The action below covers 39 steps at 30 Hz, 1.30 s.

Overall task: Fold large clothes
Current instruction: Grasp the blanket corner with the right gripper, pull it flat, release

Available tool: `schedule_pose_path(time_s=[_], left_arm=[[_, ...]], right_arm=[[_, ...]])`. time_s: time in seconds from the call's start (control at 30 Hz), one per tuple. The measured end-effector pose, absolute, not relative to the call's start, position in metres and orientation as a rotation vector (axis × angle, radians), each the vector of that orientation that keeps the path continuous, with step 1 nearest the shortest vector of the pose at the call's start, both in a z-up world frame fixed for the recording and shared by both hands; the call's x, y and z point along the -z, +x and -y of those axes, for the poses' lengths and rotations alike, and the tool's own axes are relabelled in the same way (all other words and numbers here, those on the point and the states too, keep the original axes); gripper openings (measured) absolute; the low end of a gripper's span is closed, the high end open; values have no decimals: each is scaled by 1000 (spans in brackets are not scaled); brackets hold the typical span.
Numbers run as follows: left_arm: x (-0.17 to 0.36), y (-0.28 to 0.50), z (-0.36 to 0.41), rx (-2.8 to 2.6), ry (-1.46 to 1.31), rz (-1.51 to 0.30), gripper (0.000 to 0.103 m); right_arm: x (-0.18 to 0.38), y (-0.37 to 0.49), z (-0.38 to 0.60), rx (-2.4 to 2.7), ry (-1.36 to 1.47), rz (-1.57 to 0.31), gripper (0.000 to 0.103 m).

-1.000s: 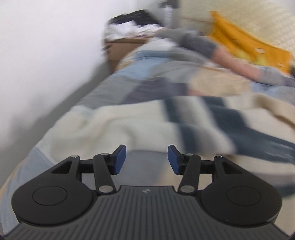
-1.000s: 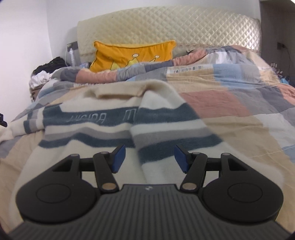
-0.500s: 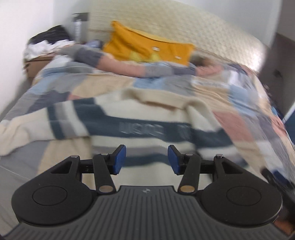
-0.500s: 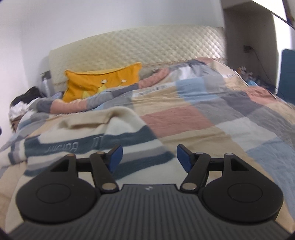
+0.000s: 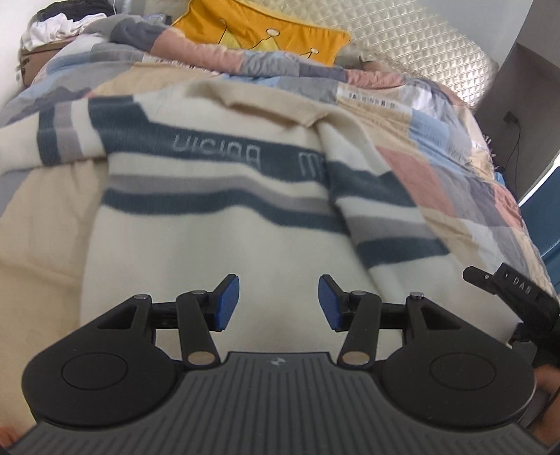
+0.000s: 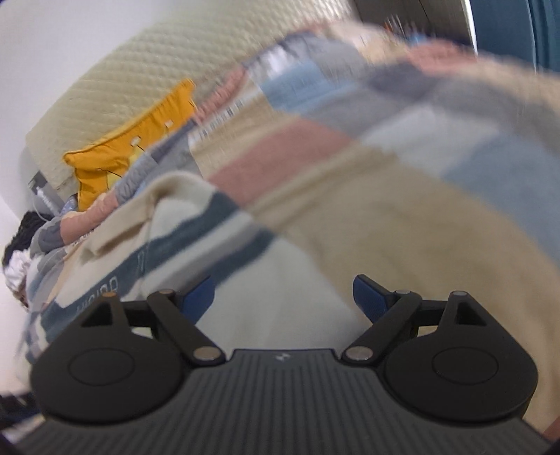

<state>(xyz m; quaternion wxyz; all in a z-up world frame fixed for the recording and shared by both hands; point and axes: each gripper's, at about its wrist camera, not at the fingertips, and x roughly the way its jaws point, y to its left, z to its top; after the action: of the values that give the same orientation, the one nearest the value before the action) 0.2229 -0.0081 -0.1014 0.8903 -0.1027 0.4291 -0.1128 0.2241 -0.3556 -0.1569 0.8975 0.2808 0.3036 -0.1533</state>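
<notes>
A large cream sweater [image 5: 217, 238] with dark blue and grey stripes and lettering lies spread on the bed. Its right sleeve is folded over the body. My left gripper [image 5: 279, 302] is open and empty, low over the sweater's cream lower part. The right gripper's black body [image 5: 514, 290] shows at the right edge of the left wrist view. In the blurred, tilted right wrist view the sweater [image 6: 196, 227] lies at the left. My right gripper [image 6: 283, 297] is open and empty over the sweater's right edge.
A patchwork quilt [image 5: 437, 168] covers the bed. A yellow pillow [image 5: 259, 31] leans on a quilted cream headboard [image 5: 420, 45]. A pile of clothes on a box [image 5: 56, 24] stands at the far left. A dark cabinet [image 5: 518, 105] stands at the right.
The left gripper has swung from the left wall side to face the middle of the sweater and moved closer. The right gripper has tilted and turned right, with wider jaws.
</notes>
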Motion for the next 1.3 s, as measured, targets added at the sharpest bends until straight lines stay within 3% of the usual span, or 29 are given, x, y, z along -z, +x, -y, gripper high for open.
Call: schedule_pose_path(time_s=[0.33,0.43,0.5,0.6,0.97,1.3], left_arm=[[129,213,-12,245,-307,-870,56],[132,210,-18,251,-332,-873,56],[132,208,-19,250,-334,-873,56],[129,206,-21,249,-327,-855,56],[136,207,-41,201,-423,-869,56],[146,214,-42,169,-435,-893,56]], right_arm=[[177,229,342,239,675,-713,87],[175,230,340,231,654,-719,65],[172,230,340,232,635,-722,38],[167,226,339,237,607,-693,24],[138,209,342,288,511,-505,13],[98,219,368,331,449,-352,12]])
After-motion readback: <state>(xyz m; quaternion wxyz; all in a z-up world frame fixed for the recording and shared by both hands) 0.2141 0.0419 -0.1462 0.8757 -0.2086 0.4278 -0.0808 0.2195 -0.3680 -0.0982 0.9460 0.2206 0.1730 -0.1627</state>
